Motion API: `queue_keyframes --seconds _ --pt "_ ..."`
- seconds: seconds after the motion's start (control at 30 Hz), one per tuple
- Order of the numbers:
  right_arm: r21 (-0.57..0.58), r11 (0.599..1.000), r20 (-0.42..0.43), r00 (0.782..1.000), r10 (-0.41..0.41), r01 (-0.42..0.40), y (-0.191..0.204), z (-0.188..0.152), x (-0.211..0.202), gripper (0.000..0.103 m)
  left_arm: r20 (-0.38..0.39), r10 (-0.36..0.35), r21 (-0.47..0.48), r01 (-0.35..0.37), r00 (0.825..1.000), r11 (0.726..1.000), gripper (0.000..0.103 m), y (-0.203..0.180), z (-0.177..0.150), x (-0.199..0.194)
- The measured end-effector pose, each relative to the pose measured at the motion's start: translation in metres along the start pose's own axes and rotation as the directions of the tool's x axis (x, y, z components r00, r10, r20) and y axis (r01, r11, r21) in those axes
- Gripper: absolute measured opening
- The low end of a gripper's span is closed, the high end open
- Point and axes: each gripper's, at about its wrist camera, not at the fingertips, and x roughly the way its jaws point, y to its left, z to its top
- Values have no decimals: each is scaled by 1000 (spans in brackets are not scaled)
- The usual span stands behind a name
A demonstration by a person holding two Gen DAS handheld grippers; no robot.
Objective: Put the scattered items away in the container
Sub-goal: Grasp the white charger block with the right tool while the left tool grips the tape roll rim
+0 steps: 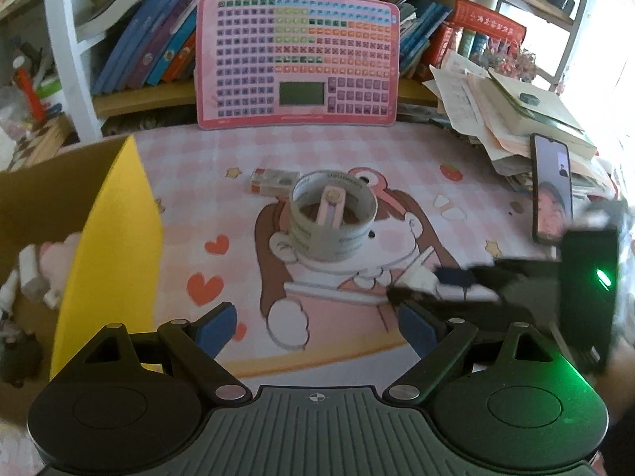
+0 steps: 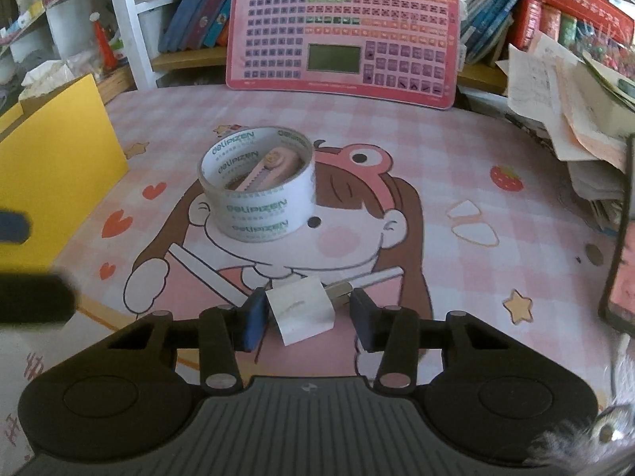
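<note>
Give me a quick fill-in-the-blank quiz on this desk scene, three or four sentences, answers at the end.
1. The pink utility knife lies inside the roll of ____.
2. Between the right gripper's jaws sits a white ____.
3. The cardboard box at the desk's left has a flap coloured ____.
4. The left gripper's jaws hold ____.

Answers: tape; plug; yellow; nothing

Left gripper (image 1: 315,327) open over mat; tape roll (image 1: 332,217) ahead; right gripper (image 1: 420,287) blurred, possibly holding something.

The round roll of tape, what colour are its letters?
Green letters on the white roll of tape, clearest in the right wrist view.
</note>
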Motion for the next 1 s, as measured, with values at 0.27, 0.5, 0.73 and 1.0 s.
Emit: queue_keyframes --seconds 0.27,0.5,0.73,1.0 --pt "68 998 -34 999 8 -5 -14 -18 -20 43 31 63 22 -64 997 998 91 -17 28 44" --pt "61 998 -37 999 31 -29 -10 -23 -24 43 40 67 18 -68 997 998 93 -21 48 87" --pt "60 997 -42 998 42 -39 -8 -25 -29 43 29 72 29 -73 997 997 95 -20 57 119" --pt "64 997 -47 998 41 -38 -8 -29 -31 43 -6 86 36 -86 996 996 95 -19 59 137"
